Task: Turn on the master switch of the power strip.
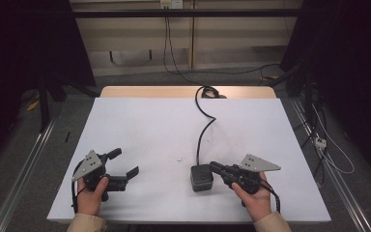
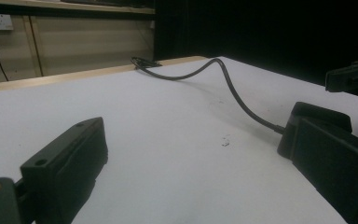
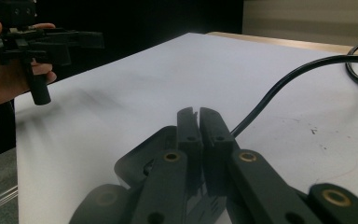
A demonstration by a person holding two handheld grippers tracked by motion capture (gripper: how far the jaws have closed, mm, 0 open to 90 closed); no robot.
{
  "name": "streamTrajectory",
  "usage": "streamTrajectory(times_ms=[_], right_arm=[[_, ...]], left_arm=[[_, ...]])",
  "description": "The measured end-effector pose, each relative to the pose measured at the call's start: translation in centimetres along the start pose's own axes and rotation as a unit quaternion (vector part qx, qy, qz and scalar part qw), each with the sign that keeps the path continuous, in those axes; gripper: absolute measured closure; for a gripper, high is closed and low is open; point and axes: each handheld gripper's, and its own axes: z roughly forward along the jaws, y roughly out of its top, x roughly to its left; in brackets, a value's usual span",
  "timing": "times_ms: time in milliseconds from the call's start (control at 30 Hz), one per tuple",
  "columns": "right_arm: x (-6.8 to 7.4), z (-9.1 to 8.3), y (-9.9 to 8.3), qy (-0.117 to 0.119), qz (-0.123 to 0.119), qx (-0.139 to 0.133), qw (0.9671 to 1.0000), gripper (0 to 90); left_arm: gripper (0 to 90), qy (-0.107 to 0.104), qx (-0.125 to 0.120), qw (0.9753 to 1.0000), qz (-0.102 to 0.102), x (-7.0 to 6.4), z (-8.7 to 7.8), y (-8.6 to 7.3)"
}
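I had the small black cube-shaped box (image 1: pixel 201 178) low and right of centre in the high view, resting on the white table sheet (image 1: pixel 149 125), with its black cable (image 1: pixel 204 130) snaking up toward the top edge of the frame. My right gripper (image 1: pixel 214 166) sat at the box's right side, its jaws pressed together with nothing between them — in the right gripper view the tips (image 3: pixel 198 116) met over the box's dark edge. Whether they actually touched the box I could not tell. My left gripper (image 1: pixel 127 163) hung at lower left of the high view, jaws spread wide, well apart from the box.

I judged the step to be taking hold of the box. To do it well, I would have parted the right jaws first, brought them down square across two opposite faces rather than a corner, and kept clear of the cable's root — a pull there could swing the box round.
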Motion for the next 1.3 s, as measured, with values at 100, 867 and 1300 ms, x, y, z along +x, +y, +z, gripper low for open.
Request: streamTrajectory(times_ms=[100,867,1300], right_arm=[[0.07,0.06,0.00,0.003,0.000,0.002,1.0000,88.8],[0.44,0.46,-0.04,0.020,0.000,0.009,0.9998,90.0],[0.71,0.92,-0.10,0.028,-0.002,0.015,0.9995,90.0]], left_arm=[[3.3,0.000,0.000,1.0000,0.000,0.01,0.01,0.00],[3.3,0.002,0.000,1.0000,-0.001,0.02,-0.06,0.03],[3.3,0.002,-0.001,1.0000,-0.001,0.03,-0.10,0.05]])
